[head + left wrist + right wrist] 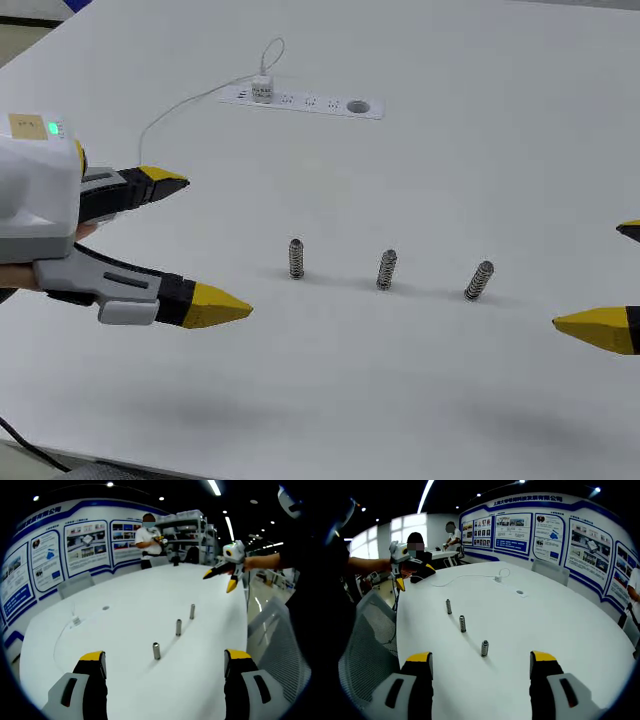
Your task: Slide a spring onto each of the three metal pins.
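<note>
**Plainly, the left gripper (215,245) and right gripper (590,275) are hanging open and empty beside a row of springs (387,269)**

Both grippers are hovering above the white table (450,180) with their yellow-tipped jaws spread wide and gripping nothing. The left one is sitting to the left of the row, and the right one is reaching in from the right edge of the head view, well apart from it.

Between them, the left spring (296,258) is standing upright, the middle spring (387,269) is leaning slightly, and the right spring (479,280) is tilting more. The coils are hiding whatever pins are inside them.

Farther back, a white power strip (300,101) is lying flat, carrying a white plug (262,90) with a thin cable (190,100) looping off to the left. The plug's small label is too blurred to read.

In the gripper views, blue-and-white wall boards are showing headings and panels, their lettering too small to read.
</note>
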A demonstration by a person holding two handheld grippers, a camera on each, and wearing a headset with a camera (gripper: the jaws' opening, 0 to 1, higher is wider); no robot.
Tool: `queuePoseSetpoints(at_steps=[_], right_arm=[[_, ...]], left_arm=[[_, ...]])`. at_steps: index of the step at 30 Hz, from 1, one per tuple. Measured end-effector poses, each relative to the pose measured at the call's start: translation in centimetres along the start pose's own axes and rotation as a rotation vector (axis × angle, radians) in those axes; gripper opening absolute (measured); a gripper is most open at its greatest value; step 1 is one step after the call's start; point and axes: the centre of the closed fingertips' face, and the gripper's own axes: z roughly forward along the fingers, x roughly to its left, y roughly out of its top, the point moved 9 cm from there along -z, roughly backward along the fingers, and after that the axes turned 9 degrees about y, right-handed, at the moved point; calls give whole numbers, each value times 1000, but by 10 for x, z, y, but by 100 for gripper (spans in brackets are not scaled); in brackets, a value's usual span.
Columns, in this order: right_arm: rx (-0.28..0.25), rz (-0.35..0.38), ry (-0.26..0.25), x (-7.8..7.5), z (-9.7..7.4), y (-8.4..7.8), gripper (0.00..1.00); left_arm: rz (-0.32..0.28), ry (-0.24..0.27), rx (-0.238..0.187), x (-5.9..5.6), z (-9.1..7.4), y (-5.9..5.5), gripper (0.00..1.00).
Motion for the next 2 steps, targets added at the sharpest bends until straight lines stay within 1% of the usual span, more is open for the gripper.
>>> queuePoseSetpoints(at_steps=[2], right_arm=[[4, -2, 1, 0, 0, -1, 80]], left_arm=[[1, -4, 1, -1, 0, 0, 100]])
